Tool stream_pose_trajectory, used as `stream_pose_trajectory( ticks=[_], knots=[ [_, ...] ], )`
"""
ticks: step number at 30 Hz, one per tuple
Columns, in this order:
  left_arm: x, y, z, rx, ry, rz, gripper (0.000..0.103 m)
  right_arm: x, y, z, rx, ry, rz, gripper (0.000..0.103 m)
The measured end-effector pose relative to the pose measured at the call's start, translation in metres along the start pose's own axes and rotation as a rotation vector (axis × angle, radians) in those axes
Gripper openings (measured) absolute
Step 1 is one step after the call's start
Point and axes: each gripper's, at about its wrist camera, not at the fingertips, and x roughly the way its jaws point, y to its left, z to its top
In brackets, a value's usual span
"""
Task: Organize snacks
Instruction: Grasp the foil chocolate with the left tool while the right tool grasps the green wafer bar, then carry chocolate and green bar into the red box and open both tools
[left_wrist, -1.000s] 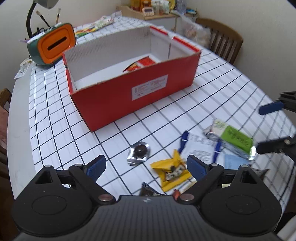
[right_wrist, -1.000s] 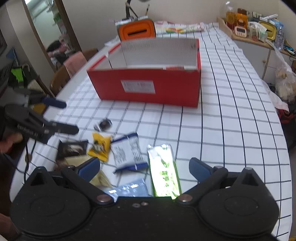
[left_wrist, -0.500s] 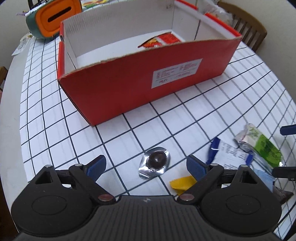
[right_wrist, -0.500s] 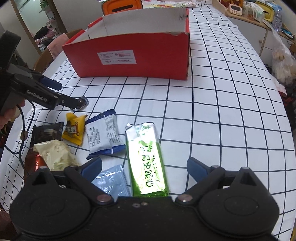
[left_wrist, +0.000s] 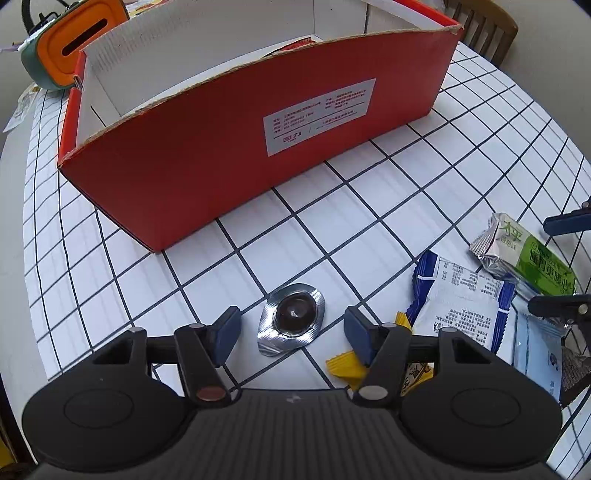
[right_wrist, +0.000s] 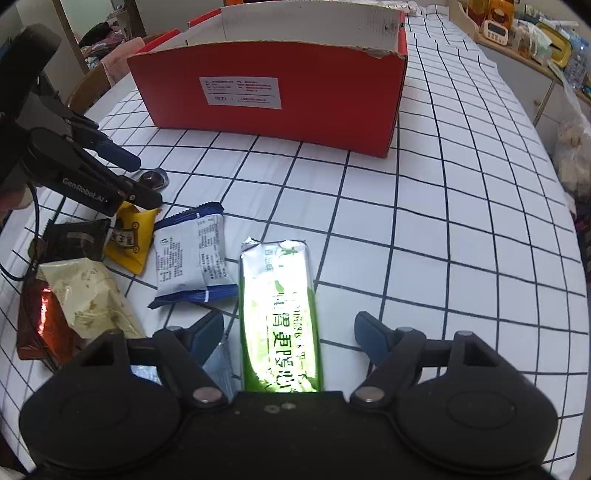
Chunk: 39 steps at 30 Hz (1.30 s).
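Note:
A red cardboard box (left_wrist: 221, 147), open on top, stands on the checked tablecloth; it also shows in the right wrist view (right_wrist: 280, 96). My left gripper (left_wrist: 291, 328) is open, low over the table, with a foil-wrapped chocolate (left_wrist: 293, 317) between its fingers. My right gripper (right_wrist: 288, 332) is open and straddles a long green snack bar (right_wrist: 279, 317). A white and blue packet (right_wrist: 192, 254) and a yellow candy (right_wrist: 129, 236) lie to the left of the bar.
A beige packet (right_wrist: 88, 295), a red foil packet (right_wrist: 40, 328) and a dark wrapper (right_wrist: 74, 240) lie at the table's left edge. An orange and green case (left_wrist: 70, 44) stands behind the box. A shelf with jars (right_wrist: 517, 29) stands off to the right.
Both grippers have moved forward and down. The left one has narrowed around the foil chocolate. The right one has come over the green bar.

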Motion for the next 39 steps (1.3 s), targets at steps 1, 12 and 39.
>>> stream_pose_trajectory(
  ticks=[1, 12, 39],
  knots=[
    [-0.001, 0.0, -0.001, -0.003, -0.002, -0.011, 0.051, 0.0, 0.001, 0.0, -0.013, -0.002, -0.004, 0.075],
    [-0.003, -0.006, -0.001, 0.007, -0.011, -0.035, 0.031, 0.004, 0.011, -0.005, -0.09, -0.017, -0.053, 0.054],
    [-0.003, -0.003, 0.002, -0.068, -0.05, -0.028, 0.028, -0.004, 0.002, -0.007, 0.005, -0.043, -0.033, 0.042]
  ],
)
